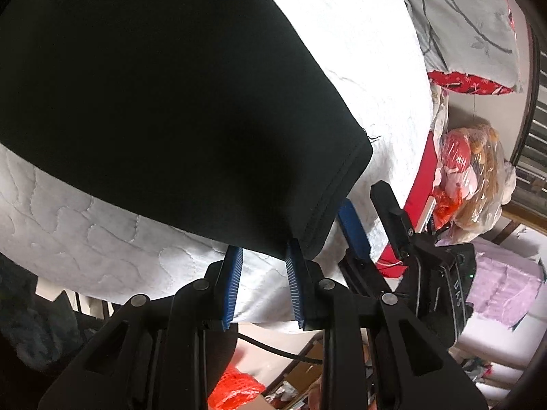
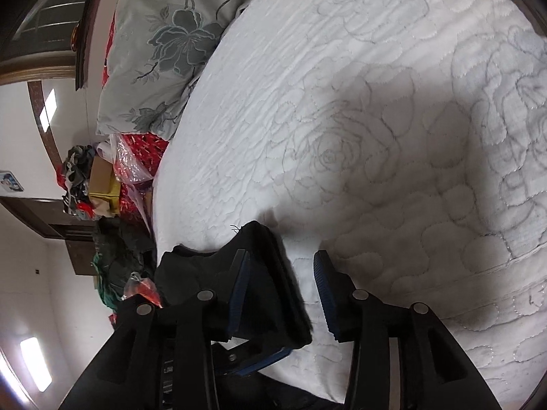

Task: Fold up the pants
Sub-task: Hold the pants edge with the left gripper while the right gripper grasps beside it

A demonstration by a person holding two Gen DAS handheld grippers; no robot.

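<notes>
The black pants (image 1: 154, 102) lie spread on the white quilted bed (image 1: 359, 51). In the left wrist view my left gripper (image 1: 263, 256) is open, its blue-padded fingers (image 1: 232, 283) at the near hem edge of a leg end; the cloth edge lies over the fingertips. My right gripper (image 1: 372, 212) shows just to the right of that hem corner. In the right wrist view my right gripper (image 2: 283, 273) is open, and the black hem (image 2: 270, 273) lies against its left finger (image 2: 237, 287), between the two fingers.
A floral grey pillow (image 2: 164, 44) lies at the head of the bed. Red bedding and a plastic bag of stuffed toys (image 1: 475, 177) sit past the bed's edge. Clothes and boxes (image 2: 99, 184) pile on furniture beside the bed.
</notes>
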